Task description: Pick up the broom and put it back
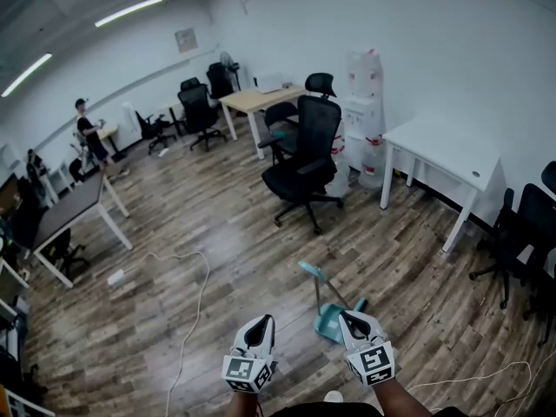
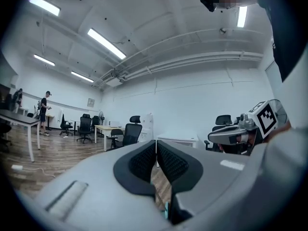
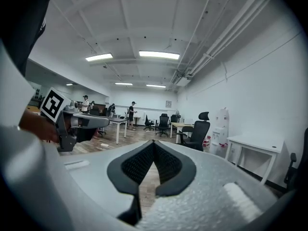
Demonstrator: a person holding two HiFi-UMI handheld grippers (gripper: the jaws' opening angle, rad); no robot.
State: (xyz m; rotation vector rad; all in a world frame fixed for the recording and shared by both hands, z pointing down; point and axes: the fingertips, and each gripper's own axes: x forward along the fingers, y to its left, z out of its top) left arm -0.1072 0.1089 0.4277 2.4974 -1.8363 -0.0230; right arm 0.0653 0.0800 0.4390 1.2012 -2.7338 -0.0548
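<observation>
Both our tools sit low in the head view: the left gripper (image 1: 260, 322) and the right gripper (image 1: 354, 321) each have their jaws closed pad to pad, with no object between them. Just ahead of the right one, the teal broom (image 1: 313, 278) lies on the wooden floor (image 1: 217, 215), its near end at a teal dustpan (image 1: 328, 323). We cannot tell what the pan holds.

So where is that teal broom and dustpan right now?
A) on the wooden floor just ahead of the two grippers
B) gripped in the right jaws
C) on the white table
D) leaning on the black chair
A: the teal broom and dustpan sits on the wooden floor ahead of the left gripper and right gripper, neither holding it.
</observation>
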